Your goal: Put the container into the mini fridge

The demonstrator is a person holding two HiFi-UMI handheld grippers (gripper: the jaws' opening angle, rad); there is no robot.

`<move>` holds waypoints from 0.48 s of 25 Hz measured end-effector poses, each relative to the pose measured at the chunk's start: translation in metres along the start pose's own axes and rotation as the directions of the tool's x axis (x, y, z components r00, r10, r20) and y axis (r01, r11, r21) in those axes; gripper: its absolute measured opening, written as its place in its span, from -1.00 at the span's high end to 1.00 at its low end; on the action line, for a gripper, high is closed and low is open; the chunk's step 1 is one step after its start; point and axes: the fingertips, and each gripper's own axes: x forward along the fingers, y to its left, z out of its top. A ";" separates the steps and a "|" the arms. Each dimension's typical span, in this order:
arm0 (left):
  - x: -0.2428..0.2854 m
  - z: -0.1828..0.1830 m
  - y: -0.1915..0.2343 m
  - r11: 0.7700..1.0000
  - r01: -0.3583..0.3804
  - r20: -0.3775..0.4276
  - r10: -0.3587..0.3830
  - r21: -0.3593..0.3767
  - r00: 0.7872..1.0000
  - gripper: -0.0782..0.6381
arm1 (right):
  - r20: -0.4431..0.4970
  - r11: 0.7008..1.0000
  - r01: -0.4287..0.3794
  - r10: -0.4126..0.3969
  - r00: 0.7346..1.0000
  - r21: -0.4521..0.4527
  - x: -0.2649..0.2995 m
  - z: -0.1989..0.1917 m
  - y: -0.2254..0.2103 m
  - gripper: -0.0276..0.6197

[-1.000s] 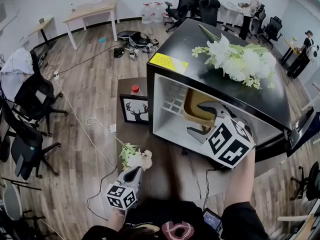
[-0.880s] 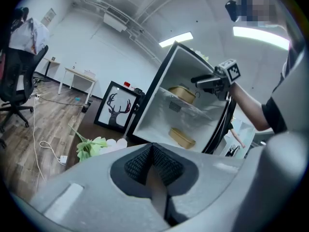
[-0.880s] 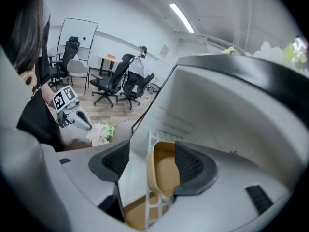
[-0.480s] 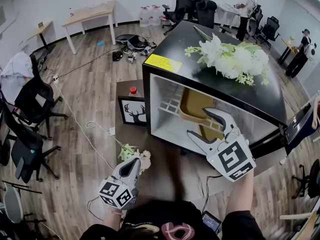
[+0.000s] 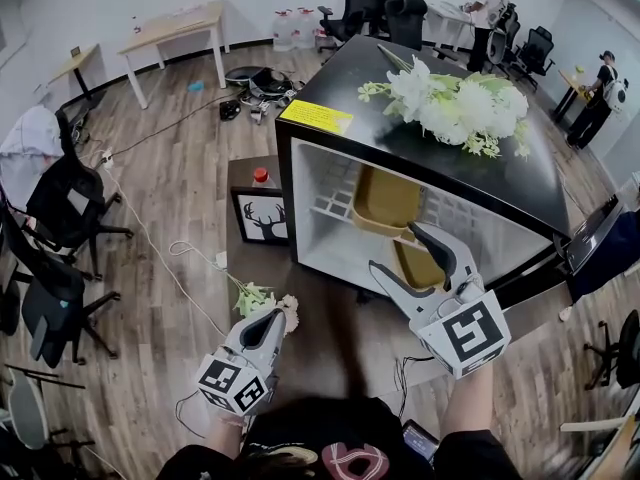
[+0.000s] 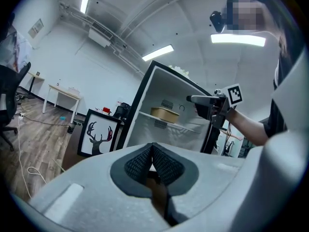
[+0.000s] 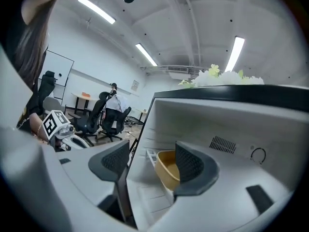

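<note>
Head view shows right gripper [image 5: 395, 248] withdrawn from fridge [image 5: 340, 78], fingers apart, container [image 5: 385, 200] shelved; left gripper [image 5: 265, 320] fingers together.

In the right gripper view, one jaw of the right hand-held gripper [image 7: 150, 152] covers the far side of the container [image 7: 164, 172]. In the head view a tan patch [image 5: 418, 264] under the shelf lies half behind that gripper, too covered to tell what it is. Only the red cap of the bottle [image 5: 261, 177] shows above the deer picture [image 5: 262, 218], and the print on the yellow label [image 5: 316, 117] atop the fridge [image 5: 340, 83] is too small to read.
</note>
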 end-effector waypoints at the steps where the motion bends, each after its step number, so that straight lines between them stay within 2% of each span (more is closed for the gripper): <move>1: 0.001 -0.001 -0.001 1.000 0.003 -0.002 -0.003 0.001 1.000 0.76 | 0.013 1.000 0.009 -0.009 1.000 0.014 -0.002 -0.001 0.000 -0.03; 5: 0.004 -0.001 -0.010 1.000 0.024 0.003 -0.024 -0.002 1.000 0.76 | 0.061 0.995 0.050 -0.055 0.997 0.086 -0.014 0.000 -0.001 -0.02; 12: 0.006 0.002 -0.024 0.998 0.069 0.010 -0.069 0.004 0.998 0.76 | 0.083 0.981 0.107 -0.122 0.989 0.162 -0.024 -0.010 0.004 -0.02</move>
